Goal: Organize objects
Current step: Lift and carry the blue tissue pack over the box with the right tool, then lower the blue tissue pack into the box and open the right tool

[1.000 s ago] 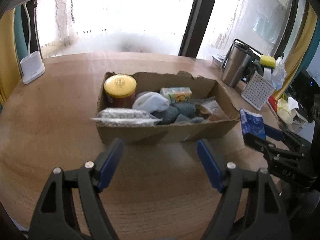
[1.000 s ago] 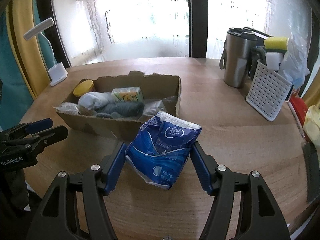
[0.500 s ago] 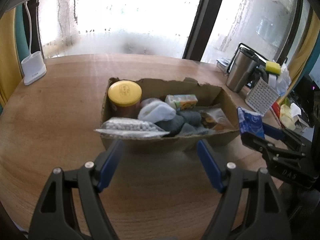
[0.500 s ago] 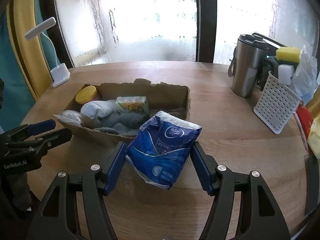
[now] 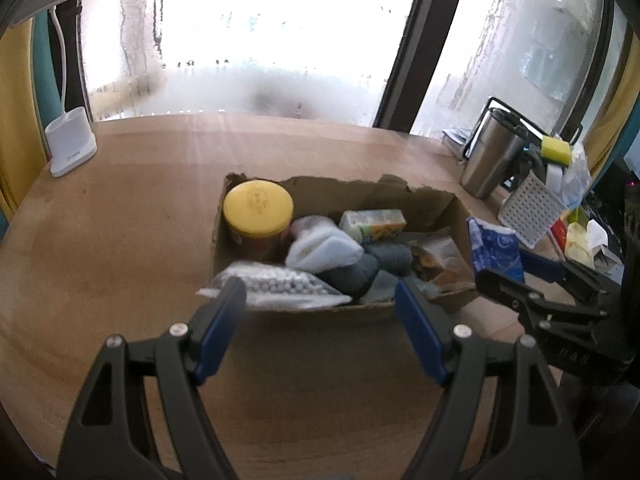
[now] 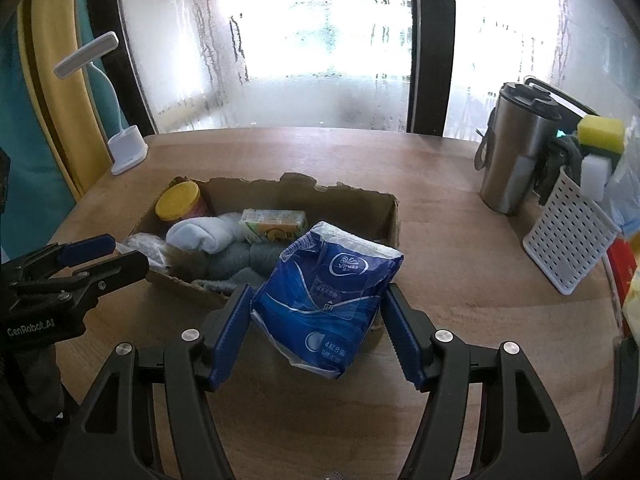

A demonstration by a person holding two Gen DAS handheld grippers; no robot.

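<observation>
Left gripper [image 5: 320, 300] first: in the left wrist view our jaws are spread wide with nothing between them, hanging just in front of the cardboard box [image 5: 424, 196] on the wooden table [image 5: 120, 240]. The box is already pretty full: a yellow-lidded jar [image 5: 258, 208] in the far left corner, a white sock [image 5: 324, 246], a green-and-orange carton [image 5: 374, 222], grey socks [image 5: 384, 260] and a clear bag of small beads [image 5: 276, 286] along the near wall. Off to the right we see the right gripper [image 5: 520, 270] pinching the blue tissue pack [image 5: 494, 250] beside the box's right end.

Right wrist view: our blue pads [image 6: 230, 330] squeeze that tissue pack [image 6: 330, 298] from both sides, held up over the box's near right corner. Steel tumbler [image 6: 516, 152] and white basket [image 6: 568, 240] sit well apart on the right.
</observation>
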